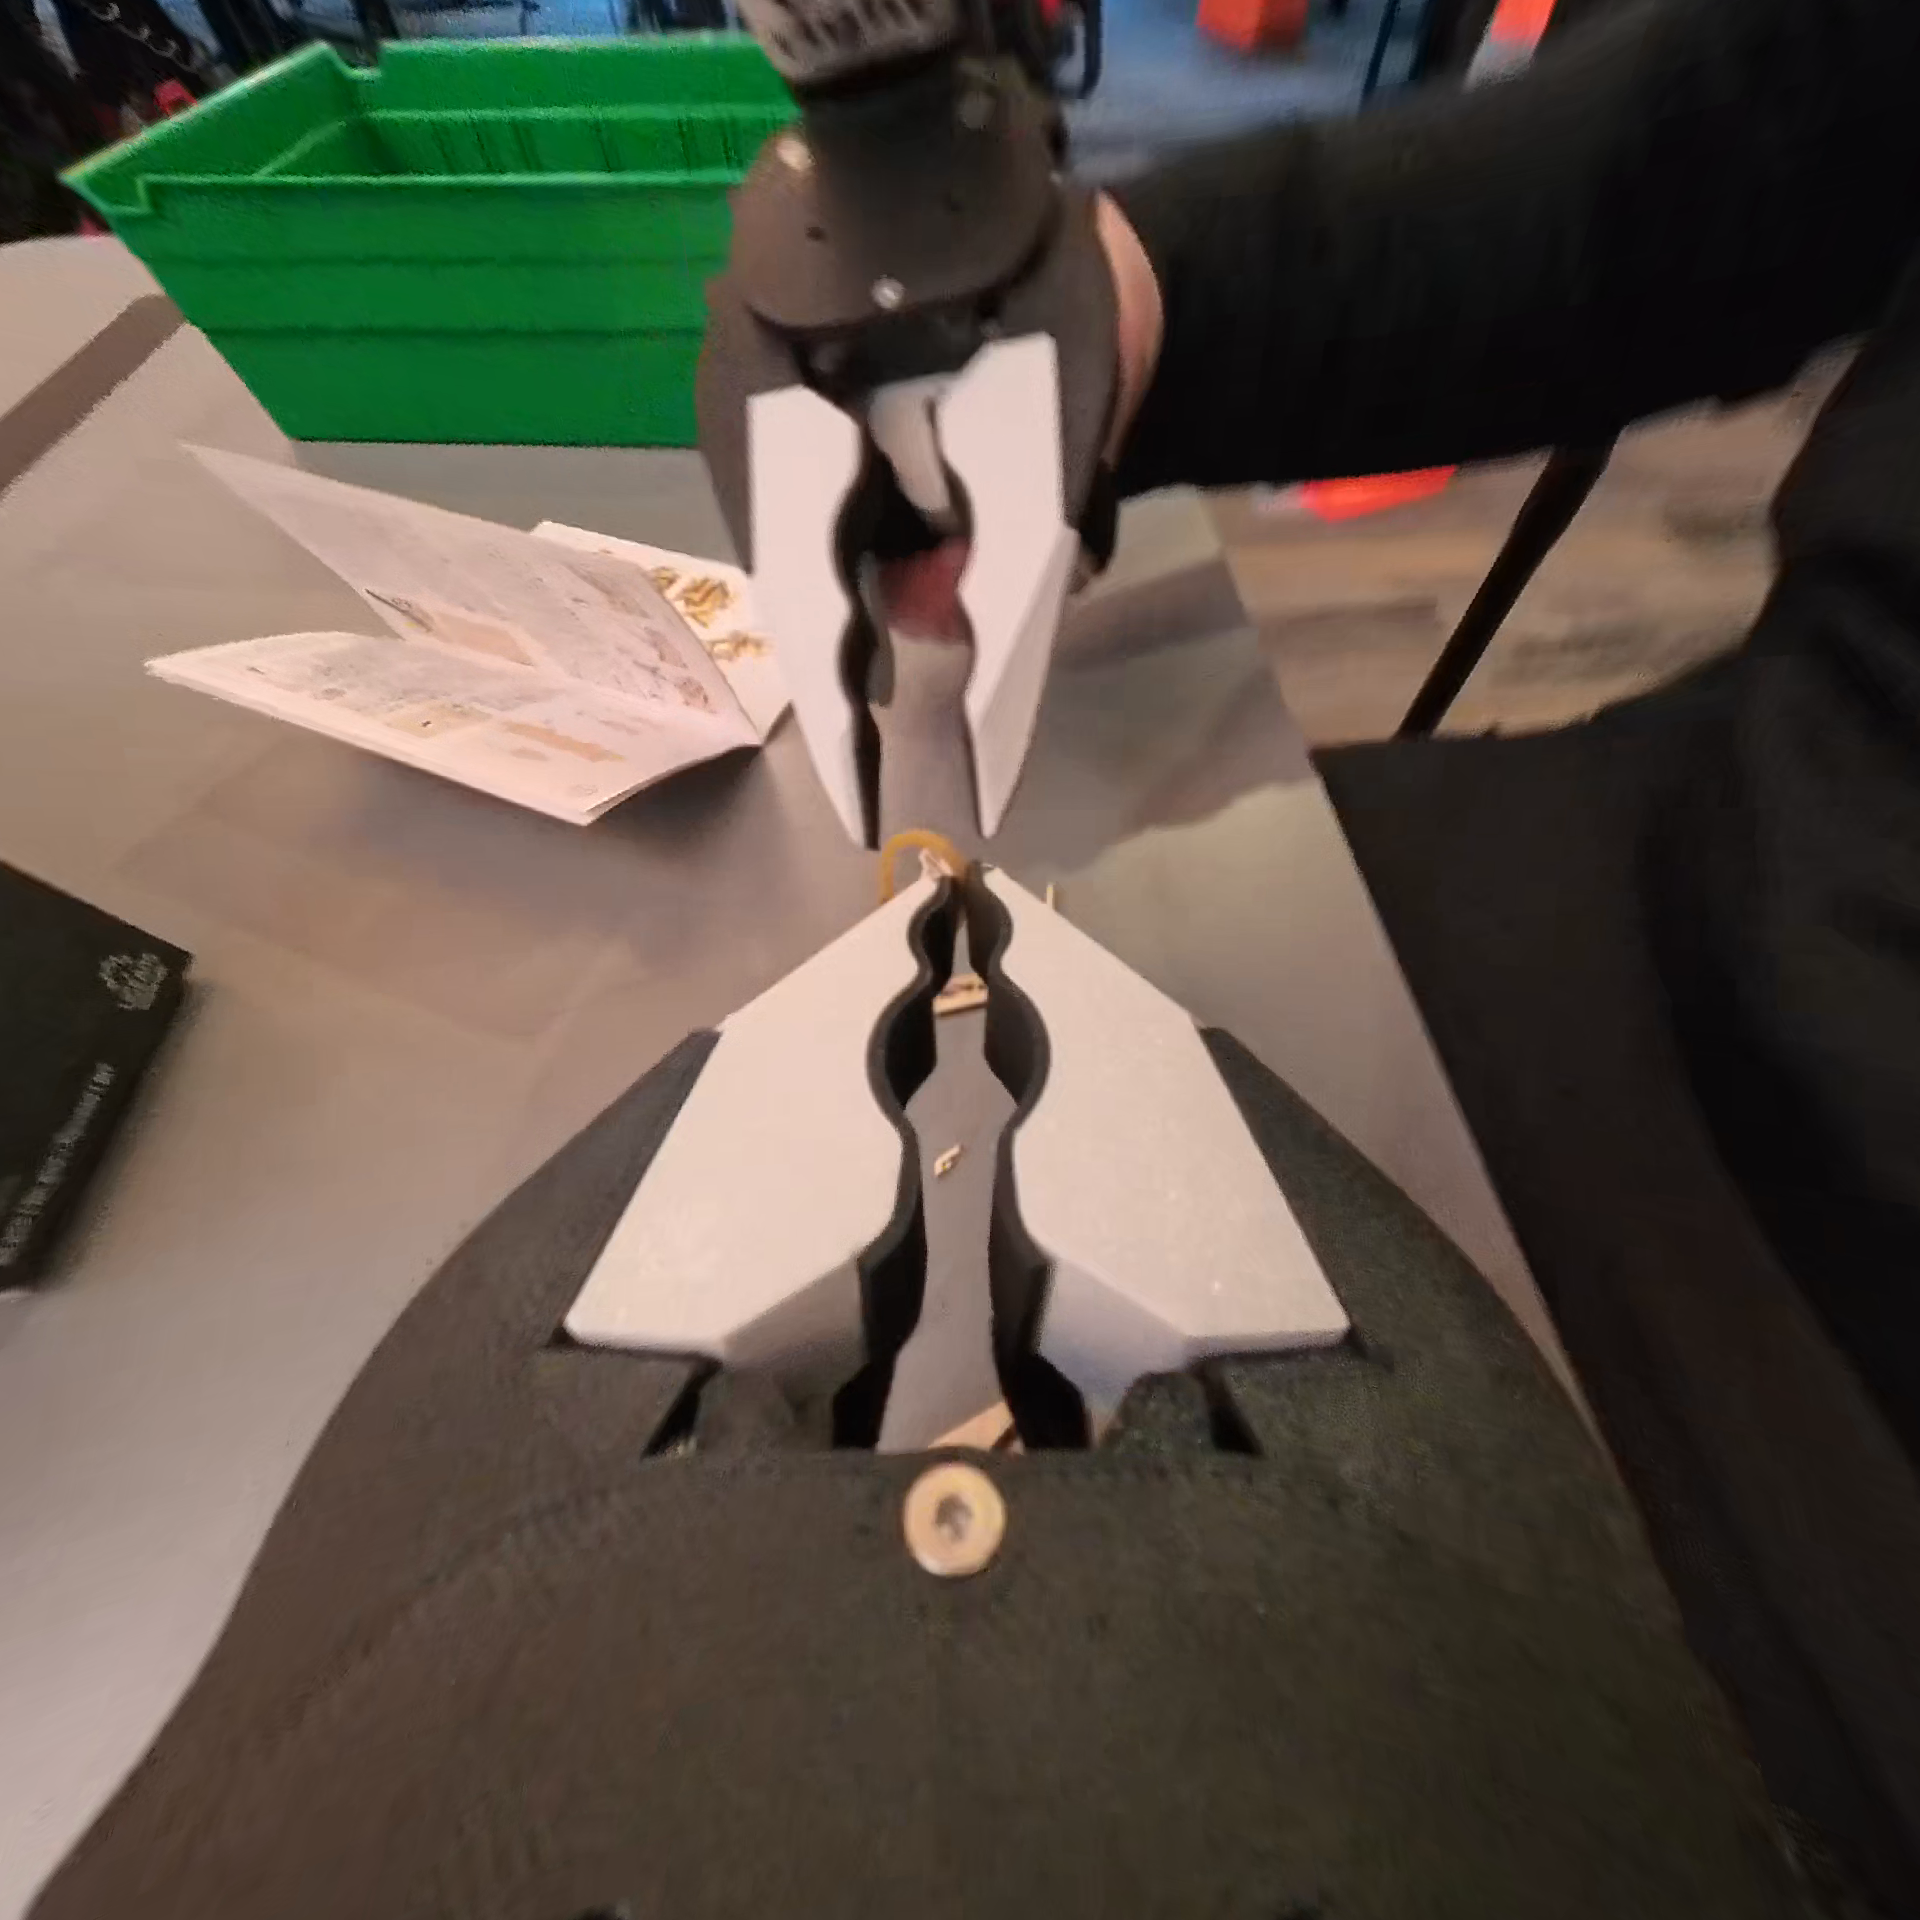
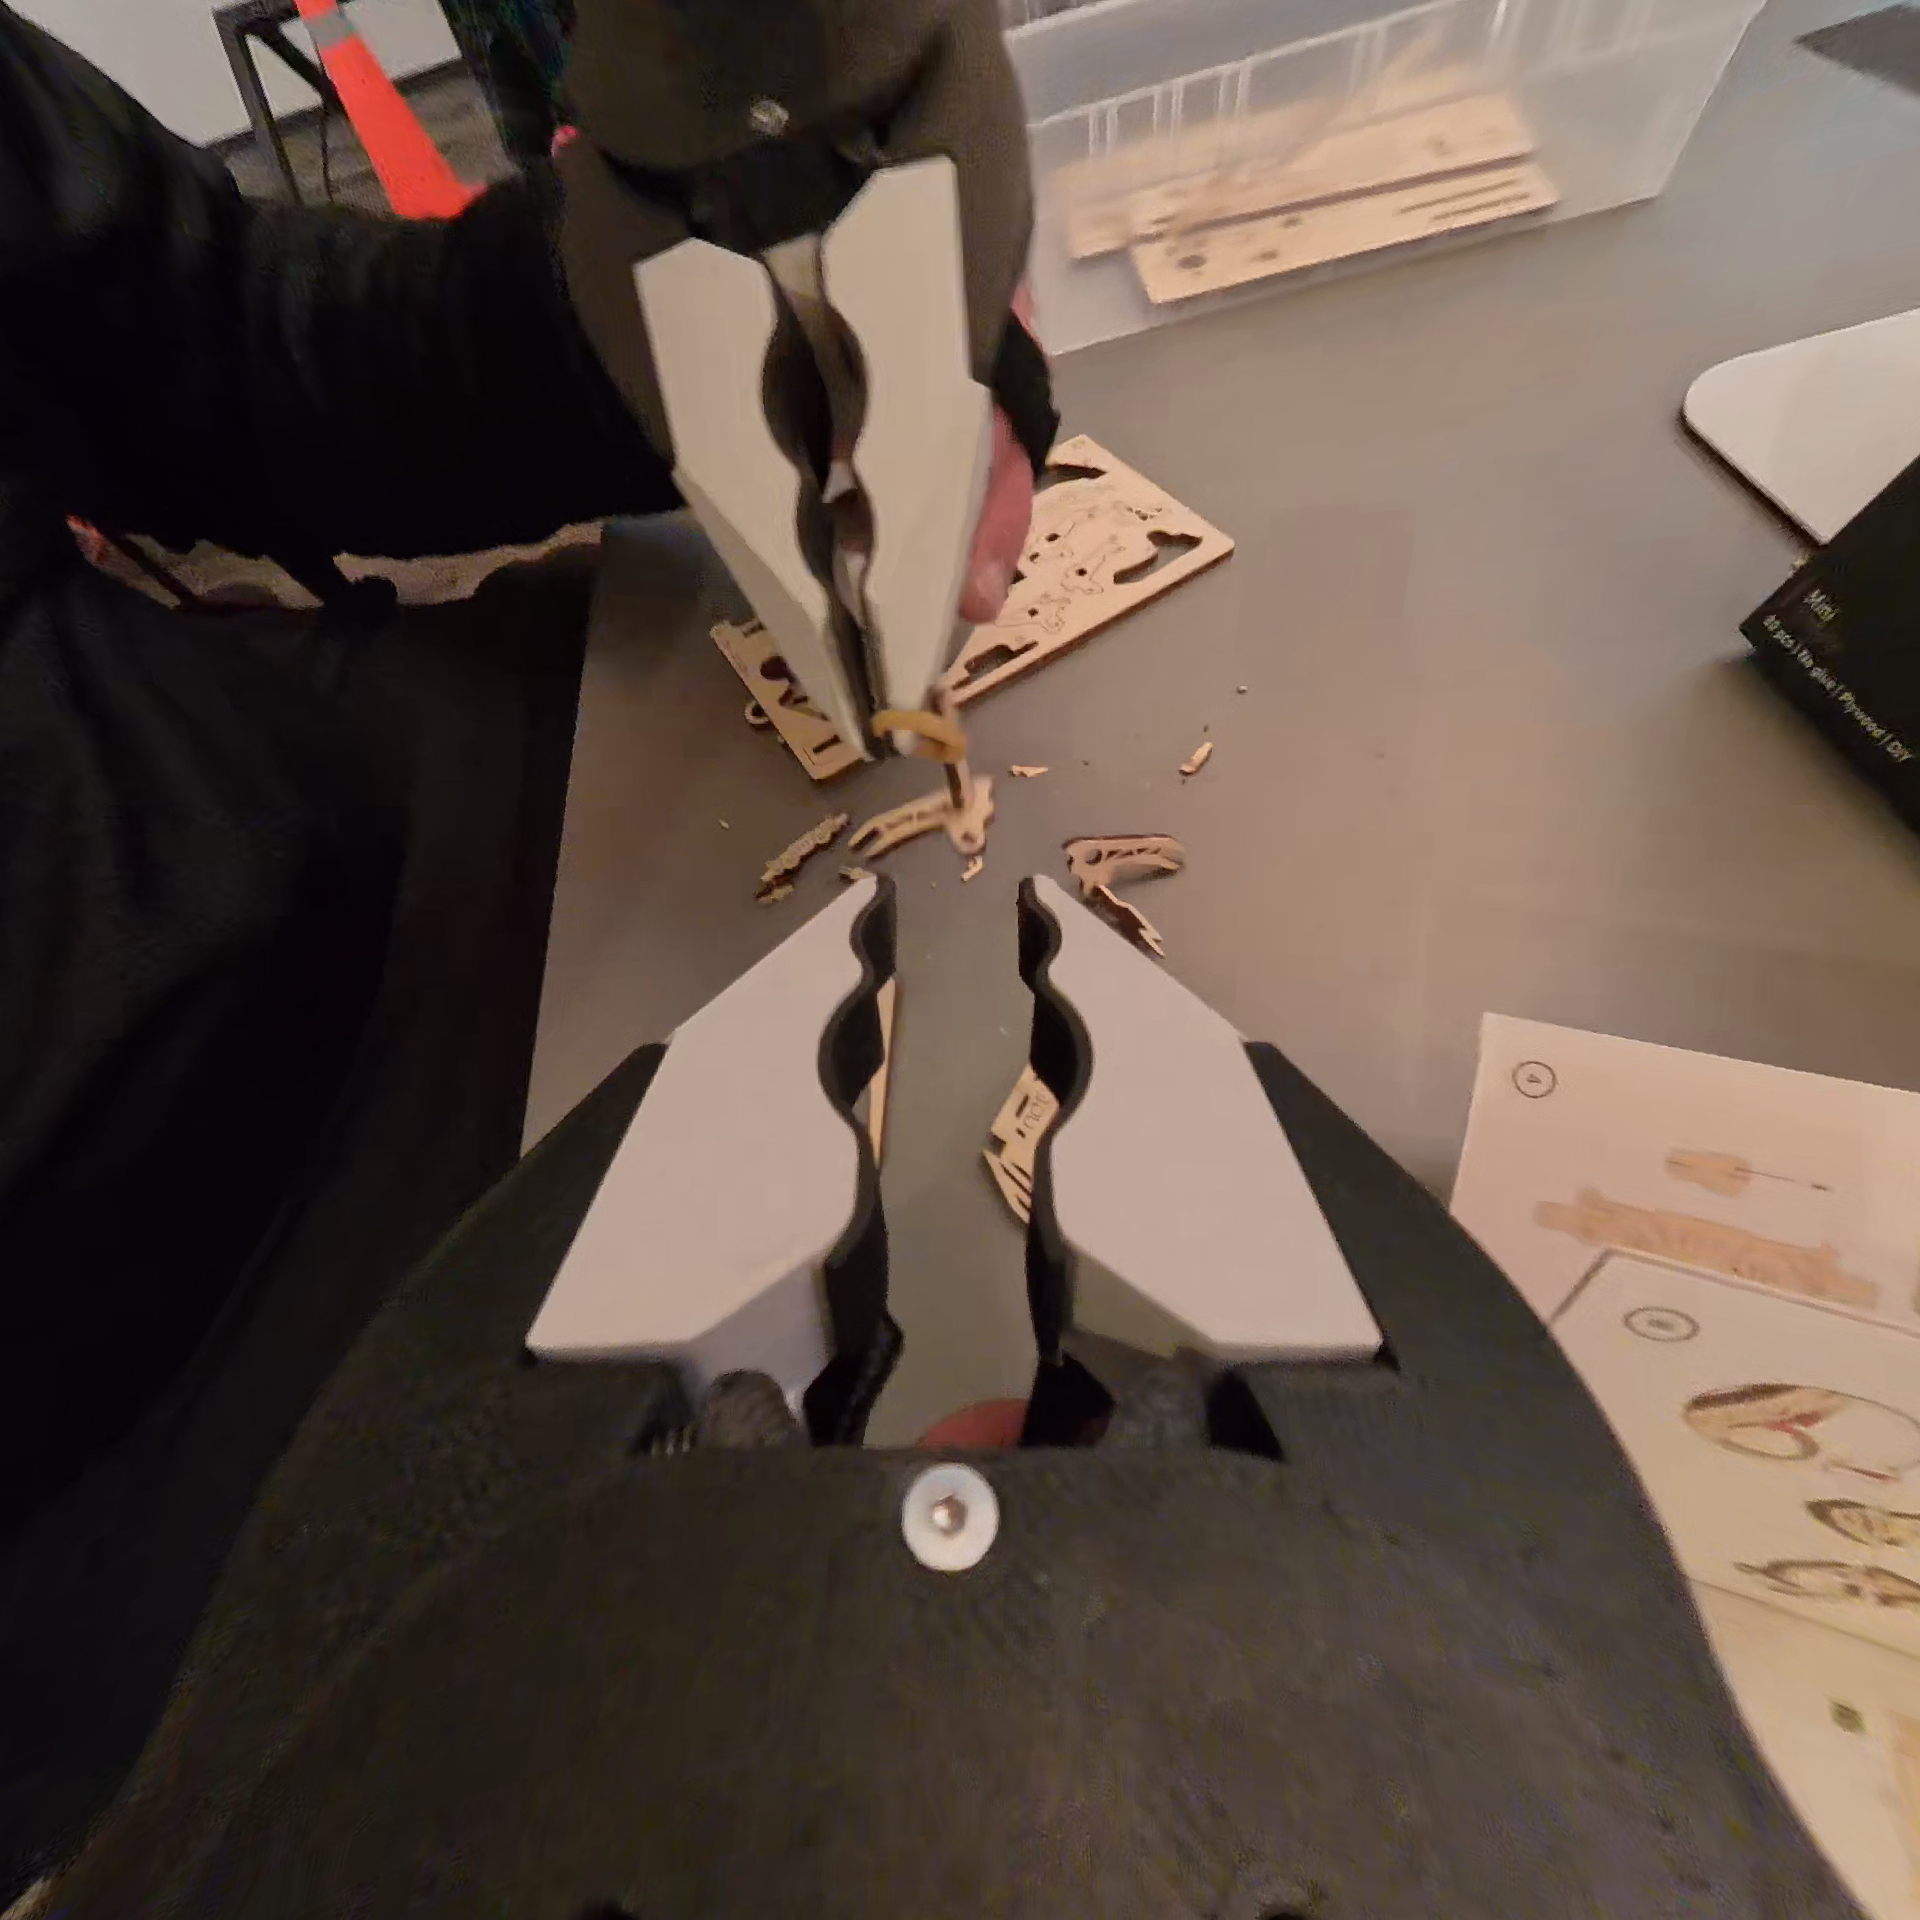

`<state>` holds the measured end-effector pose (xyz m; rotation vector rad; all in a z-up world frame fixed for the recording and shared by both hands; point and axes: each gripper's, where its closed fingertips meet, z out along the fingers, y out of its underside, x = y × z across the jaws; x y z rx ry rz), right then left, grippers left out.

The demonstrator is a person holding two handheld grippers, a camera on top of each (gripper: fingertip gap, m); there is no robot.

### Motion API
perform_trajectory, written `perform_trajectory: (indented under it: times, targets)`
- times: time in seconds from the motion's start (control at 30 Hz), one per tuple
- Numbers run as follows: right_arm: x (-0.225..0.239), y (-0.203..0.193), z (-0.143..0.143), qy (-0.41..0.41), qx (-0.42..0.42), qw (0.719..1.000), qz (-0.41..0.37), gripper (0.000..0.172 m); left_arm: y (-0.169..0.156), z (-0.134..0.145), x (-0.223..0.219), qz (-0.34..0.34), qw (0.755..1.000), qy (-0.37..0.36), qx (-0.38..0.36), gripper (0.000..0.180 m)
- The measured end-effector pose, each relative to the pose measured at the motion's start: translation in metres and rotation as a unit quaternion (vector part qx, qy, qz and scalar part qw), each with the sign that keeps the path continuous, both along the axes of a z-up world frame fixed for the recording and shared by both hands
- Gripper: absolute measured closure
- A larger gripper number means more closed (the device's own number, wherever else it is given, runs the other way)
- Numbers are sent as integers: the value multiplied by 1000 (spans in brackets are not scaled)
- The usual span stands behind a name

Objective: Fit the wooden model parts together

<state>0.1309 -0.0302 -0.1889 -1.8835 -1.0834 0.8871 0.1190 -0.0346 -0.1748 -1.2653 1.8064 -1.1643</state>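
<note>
My left gripper (image 1: 951, 883) is shut on a small wooden part with a yellowish band (image 1: 902, 857) looped at its tip. In the right wrist view the left gripper (image 2: 883, 727) points down, and the band (image 2: 920, 732) and the pale wooden part (image 2: 964, 805) hang from its fingertips just above the grey table (image 2: 1403, 727). My right gripper (image 2: 956, 888) is open and empty, its tips a short way in front of the held part. It also shows in the left wrist view (image 1: 925, 831), tip to tip with the left gripper.
Loose wooden pieces (image 2: 1127, 862) and a cut-out plywood sheet (image 2: 1112, 561) lie on the table. A clear bin with wooden sheets (image 2: 1299, 156), a black box (image 2: 1849, 644), instruction pages (image 2: 1714, 1299), a booklet (image 1: 499, 644) and a green bin (image 1: 447, 260) stand around. A person's black sleeves border both views. Left and right tips are no more than a few centimetres apart.
</note>
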Motion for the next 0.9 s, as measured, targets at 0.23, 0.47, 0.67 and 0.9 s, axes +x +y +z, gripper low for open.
perform_trajectory:
  times: [0.23, 0.47, 0.67, 0.9]
  targets:
    - [-16, 4, -11, -22, 17, 998, -59, 141, 14, 15, 7, 37, 985, -62, -160, 180]
    - [25, 8, -20, -97, 12, 986, -135, 151, 18, 15, 6, 64, 978, -48, -195, 180]
    - [32, -3, -57, -201, 0, 973, -116, 149, 15, -15, 5, 94, 990, 39, -97, 180]
    - [31, 1, -66, -215, -27, 969, -116, 162, 10, -21, 5, 109, 990, 50, -77, 180]
